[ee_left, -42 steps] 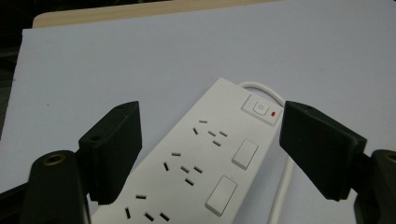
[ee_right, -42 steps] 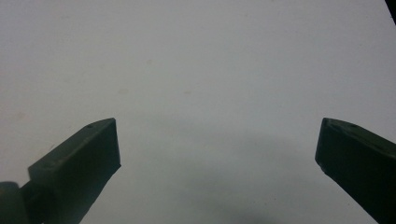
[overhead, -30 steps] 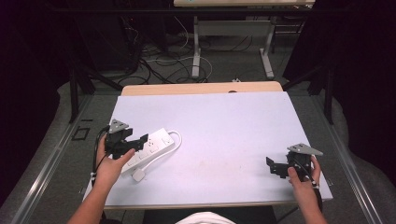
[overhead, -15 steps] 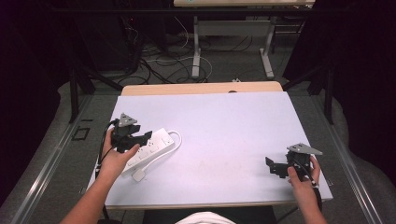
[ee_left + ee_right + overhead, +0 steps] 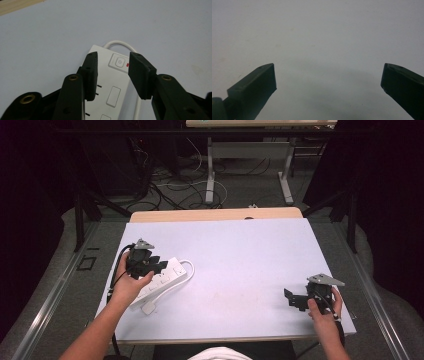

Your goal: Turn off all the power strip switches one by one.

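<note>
A white power strip (image 5: 167, 275) lies slanted at the left of the pale table sheet (image 5: 240, 250), with its white cable (image 5: 189, 265) looping off the far end. My left gripper (image 5: 154, 266) sits over the strip's switch end. In the left gripper view the jaws of the left gripper (image 5: 112, 56) have just been closing and stand either side of the power strip (image 5: 112, 95), framing its switch button (image 5: 119, 62). I see no pad pressing on it. Near the right front corner my right gripper (image 5: 291, 298) rests open; in the right gripper view my right gripper (image 5: 328, 66) has bare sheet between its jaws.
A white plug (image 5: 148, 308) lies by the strip's near end. A wooden table edge (image 5: 215, 214) shows behind the sheet. Desk legs and cables (image 5: 210, 175) stand on the floor beyond.
My left gripper has shifted right and a little farther up the table, onto the power strip, and its jaws have narrowed. The right gripper has stayed where it was.
</note>
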`<state>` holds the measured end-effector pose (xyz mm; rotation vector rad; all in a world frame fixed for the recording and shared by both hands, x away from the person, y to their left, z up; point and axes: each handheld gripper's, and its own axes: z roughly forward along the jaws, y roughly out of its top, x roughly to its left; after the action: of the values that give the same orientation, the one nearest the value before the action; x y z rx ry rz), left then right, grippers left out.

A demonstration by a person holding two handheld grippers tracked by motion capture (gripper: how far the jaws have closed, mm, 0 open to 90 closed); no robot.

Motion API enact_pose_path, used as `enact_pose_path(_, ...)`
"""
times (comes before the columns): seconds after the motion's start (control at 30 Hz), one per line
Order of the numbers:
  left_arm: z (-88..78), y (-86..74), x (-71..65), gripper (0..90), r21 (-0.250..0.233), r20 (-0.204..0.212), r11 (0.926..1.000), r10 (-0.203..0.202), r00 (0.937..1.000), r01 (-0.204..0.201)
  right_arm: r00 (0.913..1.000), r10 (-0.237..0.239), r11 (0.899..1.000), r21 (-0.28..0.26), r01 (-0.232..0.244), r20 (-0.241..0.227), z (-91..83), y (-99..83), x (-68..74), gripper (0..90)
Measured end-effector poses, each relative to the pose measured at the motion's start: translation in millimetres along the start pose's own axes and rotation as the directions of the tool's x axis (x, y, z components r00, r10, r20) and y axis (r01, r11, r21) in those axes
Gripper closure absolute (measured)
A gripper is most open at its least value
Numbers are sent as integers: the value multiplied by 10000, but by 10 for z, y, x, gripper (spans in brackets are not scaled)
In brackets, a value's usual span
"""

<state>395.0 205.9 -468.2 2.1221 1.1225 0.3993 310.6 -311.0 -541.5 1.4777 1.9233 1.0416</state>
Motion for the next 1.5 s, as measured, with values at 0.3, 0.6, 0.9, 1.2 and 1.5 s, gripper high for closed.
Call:
enact_pose_path(0.3, 105, 26, -33, 732, 443, -49, 9990, -12, 10000, 14, 10000, 9, 10000, 72, -8, -41, 8, -7, -6, 0)
enact_pose_path(0.6, 222, 36, -45, 889, 704, -183, 9975, 55, 9998, -42, 10000, 8, 9999, 116, -7, -57, 18, -11, -8, 0)
enact_pose_path(0.9, 323, 51, -47, 900, 733, -115, 9972, -155, 9998, 163, 10000, -15, 9999, 172, 16, -91, 31, -17, -12, 0)
enact_pose_path(1.2, 450, 66, -39, 900, 925, 131, 9947, -455, 9989, 441, 10000, -6, 9998, 191, 8, -93, 36, -20, -17, 0)
enact_pose_path(1.5, 553, 80, -22, 900, 1189, 228, 9898, -814, 9964, 782, 9999, -32, 9997, 254, 36, -163, 44, -24, -13, 0)
